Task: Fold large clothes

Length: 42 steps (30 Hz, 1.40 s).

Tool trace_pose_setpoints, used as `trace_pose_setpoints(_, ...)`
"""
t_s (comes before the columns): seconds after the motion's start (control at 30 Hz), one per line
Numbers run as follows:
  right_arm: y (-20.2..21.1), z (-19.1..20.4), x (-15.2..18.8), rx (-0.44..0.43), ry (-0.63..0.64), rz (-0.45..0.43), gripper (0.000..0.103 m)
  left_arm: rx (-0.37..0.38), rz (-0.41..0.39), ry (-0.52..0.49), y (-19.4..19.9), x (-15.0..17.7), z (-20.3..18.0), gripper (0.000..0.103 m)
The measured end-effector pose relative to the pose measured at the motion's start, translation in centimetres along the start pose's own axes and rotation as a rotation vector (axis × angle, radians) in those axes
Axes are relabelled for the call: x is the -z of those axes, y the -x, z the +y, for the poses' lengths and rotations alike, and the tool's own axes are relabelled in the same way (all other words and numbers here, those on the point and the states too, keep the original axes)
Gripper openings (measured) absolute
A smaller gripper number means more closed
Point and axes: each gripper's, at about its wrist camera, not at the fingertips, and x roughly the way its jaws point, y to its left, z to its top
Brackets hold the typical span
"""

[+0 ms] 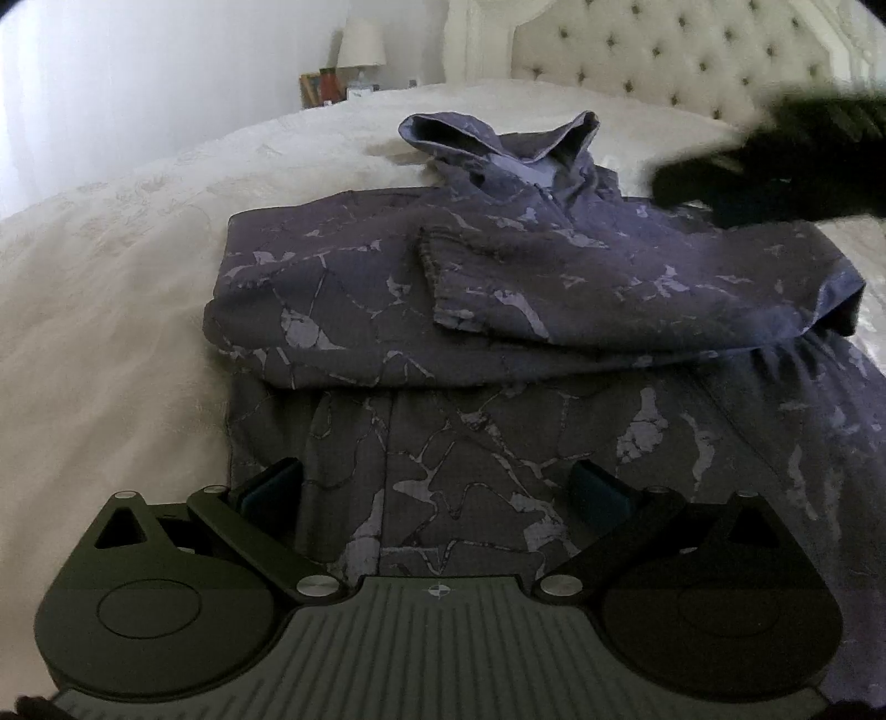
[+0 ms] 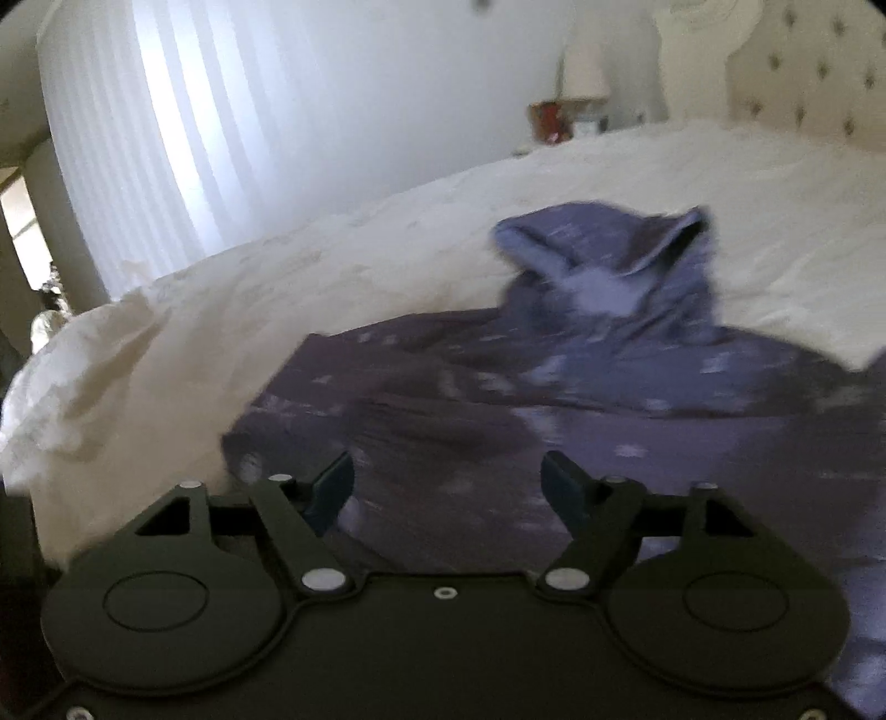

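A purple hoodie (image 1: 343, 288) with a pale crackle print lies flat on the cream bed (image 1: 111, 288), its hood (image 1: 498, 138) at the far end. Both sleeves are folded across the chest. My left gripper (image 1: 434, 490) is open low over the hoodie's lower body, nothing between its fingers. My right gripper (image 2: 448, 482) is open too, just above the hoodie (image 2: 637, 399) near its left edge, with only cloth below the gap. In the left wrist view the right gripper (image 1: 775, 160) is a dark blur over the hoodie's right shoulder.
The tufted headboard (image 1: 664, 55) closes the far end of the bed. A lamp (image 1: 360, 44) and small items stand on a bedside table at the far left. White curtains (image 2: 138, 138) hang beyond the bed's (image 2: 277, 288) left side.
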Motion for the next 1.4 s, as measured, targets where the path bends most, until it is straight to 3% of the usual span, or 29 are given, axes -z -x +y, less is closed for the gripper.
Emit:
trace_pose_setpoints(0.1, 2.6, -1.8, 1.3, 0.077, 0.028, -0.043, 0.078, 0.023, 0.010, 0.025, 1.0, -0.9, 0.4, 0.102)
trace_pose_setpoints(0.27, 6.1, -4.9, 3.7, 0.212, 0.038, -0.156, 0.079, 0.056, -0.099, 0.076, 4.2, -4.1, 0.5, 0.101)
trace_pose_setpoints(0.33, 6.9, -5.8, 4.7, 0.283, 0.045, -0.224, 0.085, 0.074, -0.124, 0.083, 4.6, -5.9, 0.2, 0.101)
trace_pose_setpoints(0.43, 7.4, -7.3, 6.0, 0.358, 0.030, -0.268, 0.086, 0.107, -0.105, 0.088, 3.4, -8.0, -0.3, 0.101)
trace_pose_setpoints(0.57, 7.4, -9.3, 7.3, 0.367, -0.040, -0.275, 0.086, 0.116, -0.046, 0.105, 0.1, -9.3, -0.9, 0.100)
trace_pose_setpoints(0.63, 7.3, -10.3, 7.5, 0.356, -0.085, -0.274, 0.091, 0.106, 0.006, 0.111, -2.0, -9.4, -1.3, 0.076)
trace_pose_setpoints(0.8, 7.0, -11.1, 6.7, 0.348, -0.104, -0.268, 0.092, 0.070, 0.121, 0.158, -6.2, -9.0, -0.7, 0.064)
trace_pose_setpoints(0.87, 6.8, -11.3, 6.9, 0.347, -0.097, -0.268, 0.092, 0.036, 0.100, 0.149, -6.6, -9.0, -0.8, 0.044)
trace_pose_setpoints(0.9, 6.7, -11.4, 7.0, 0.345, -0.099, -0.267, 0.092, 0.004, 0.086, 0.136, -6.7, -9.0, -0.9, 0.023)
trace_pose_setpoints(1.03, 6.8, -12.1, 7.1, 0.341, -0.133, -0.263, 0.092, 0.023, 0.053, 0.147, -5.7, -9.8, -0.6, 0.014)
trace_pose_setpoints(1.17, 7.0, -12.2, 7.0, 0.336, -0.139, -0.265, 0.093, 0.007, -0.061, 0.096, -2.1, -10.9, -0.6, 0.014)
trace_pose_setpoints(1.27, 6.9, -12.0, 7.0, 0.323, -0.138, -0.258, 0.093, 0.018, -0.122, 0.114, 0.1, -11.7, 0.1, 0.013)
trace_pose_setpoints(1.4, 6.9, -12.1, 6.8, 0.260, -0.174, -0.259, 0.093, -0.011, -0.122, 0.132, 0.5, -12.1, 1.6, 0.013)
